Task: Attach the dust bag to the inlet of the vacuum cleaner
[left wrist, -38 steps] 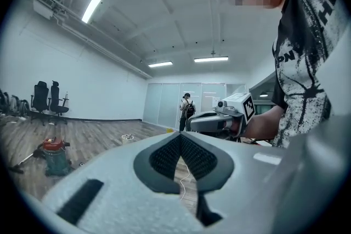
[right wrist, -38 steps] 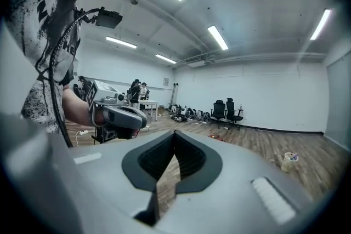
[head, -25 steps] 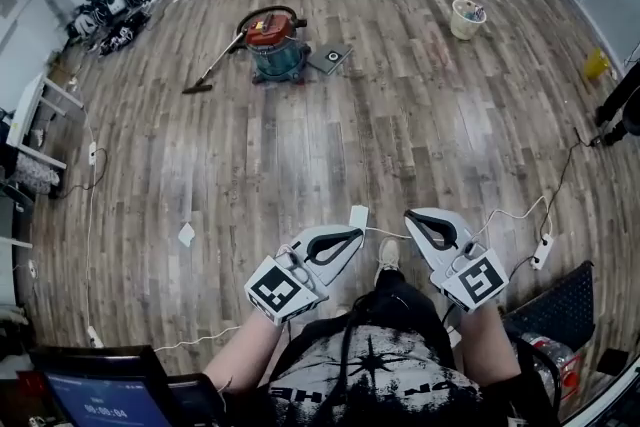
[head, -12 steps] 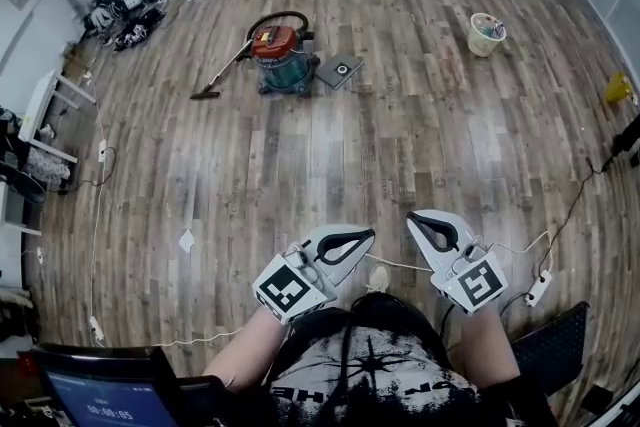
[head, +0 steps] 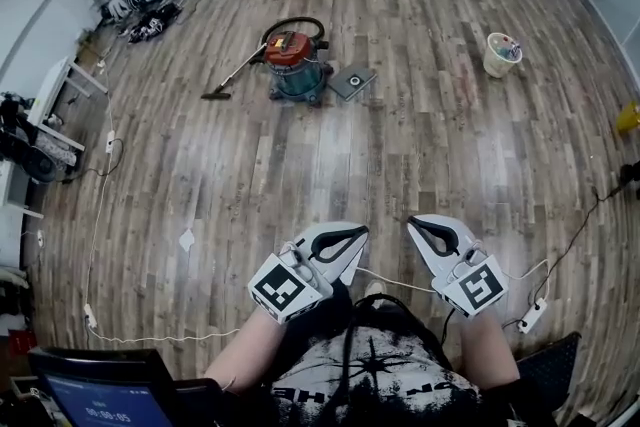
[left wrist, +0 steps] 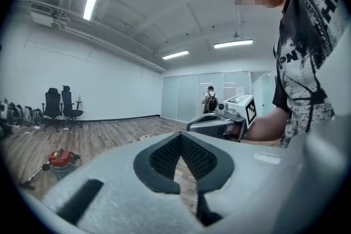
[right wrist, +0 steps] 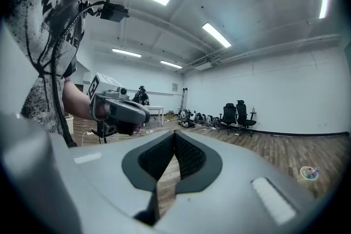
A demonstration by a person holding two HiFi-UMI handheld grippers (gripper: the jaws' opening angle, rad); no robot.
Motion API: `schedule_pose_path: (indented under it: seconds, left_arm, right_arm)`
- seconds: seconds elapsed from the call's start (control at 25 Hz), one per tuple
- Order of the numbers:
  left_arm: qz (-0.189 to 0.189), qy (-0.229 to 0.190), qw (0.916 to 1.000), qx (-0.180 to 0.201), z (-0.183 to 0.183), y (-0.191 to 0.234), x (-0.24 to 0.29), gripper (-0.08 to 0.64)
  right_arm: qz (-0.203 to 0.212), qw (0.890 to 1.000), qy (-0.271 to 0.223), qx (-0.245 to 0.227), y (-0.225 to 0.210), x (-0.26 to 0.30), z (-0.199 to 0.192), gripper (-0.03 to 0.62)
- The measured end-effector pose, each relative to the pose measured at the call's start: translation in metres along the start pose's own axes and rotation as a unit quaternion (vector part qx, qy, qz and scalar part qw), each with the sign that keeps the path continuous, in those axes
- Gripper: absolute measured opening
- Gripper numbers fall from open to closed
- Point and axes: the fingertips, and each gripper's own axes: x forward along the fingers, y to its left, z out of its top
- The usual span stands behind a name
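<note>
Both claws are shut and empty. My left claw (head: 340,240) and right claw (head: 430,233) hang side by side over the near edge of the floor. The vacuum cleaner (head: 293,63) stands well ahead toward the far edge, slightly left, so the left claw is marginally nearer. What I take for the flat grey dust bag (head: 352,81) lies just beside its right. Only bare planks lie between, with a white cable (head: 395,283) underfoot.

The vacuum cleaner (head: 297,67), red-lidded with a teal drum, stands upright on the far floor, wand stretched left. The flat grey dust bag (head: 352,82) lies just right of it.
</note>
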Motion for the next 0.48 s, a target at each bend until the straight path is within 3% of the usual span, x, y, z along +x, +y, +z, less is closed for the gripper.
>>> schedule_pose_path:
  seconds: [0.12,0.28,0.48]
  left_arm:
    - [0.001,-0.017,0.9998,0.004,0.004,0.012,0.000,0.002]
    - [-0.003,-0.009,0.9999,-0.013,-0.008,0.041,0.001,0.002]
    - [-0.033,-0.012,0.9992,-0.020,-0.013,0.100,0.009,0.002]
  right_arm:
    - [0.008,1.000,-0.015,-0.013,-0.005,0.015,0.008,0.005]
    - [0.001,1.000,-0.012,-0.018,-0.017,0.039,0.010,0.005]
    - [-0.027,0.999,-0.033,-0.027,-0.050,0.090,0.022,0.005]
